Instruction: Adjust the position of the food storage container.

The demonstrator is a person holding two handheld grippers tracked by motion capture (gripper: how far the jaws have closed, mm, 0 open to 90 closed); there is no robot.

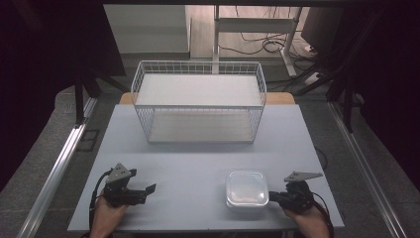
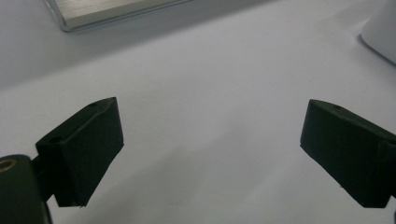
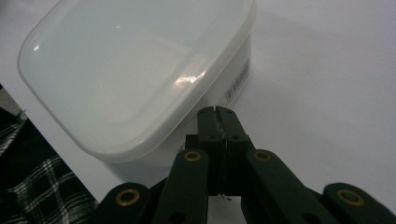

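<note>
Worktop: pale grey-blue matte rectangular worktop point(image 1: 198, 163), smooth, with a wooden edge showing behind the basket
Room: speckled grey floor, metal rails point(image 1: 59, 163) along both sides, dark curtains left and right, cables point(image 1: 267, 44) on the floor beyond a white table frame
Basket: white wire basket point(image 1: 198, 101), rectangular grid mesh, standing at the far middle of the worktop
Container: square plastic container point(image 1: 247, 189) with rounded corners and a translucent, glossy lid, on the near right of the worktop; a small printed label on its side wall
Left tool point(image 1: 148, 191): jaws spread wide with nothing between them, above bare worktop, well apart from the container
Right tool point(image 3: 217, 112): black jaws pressed together with nothing between them, tips just beside the container's side wall, under the lid's rim
</note>
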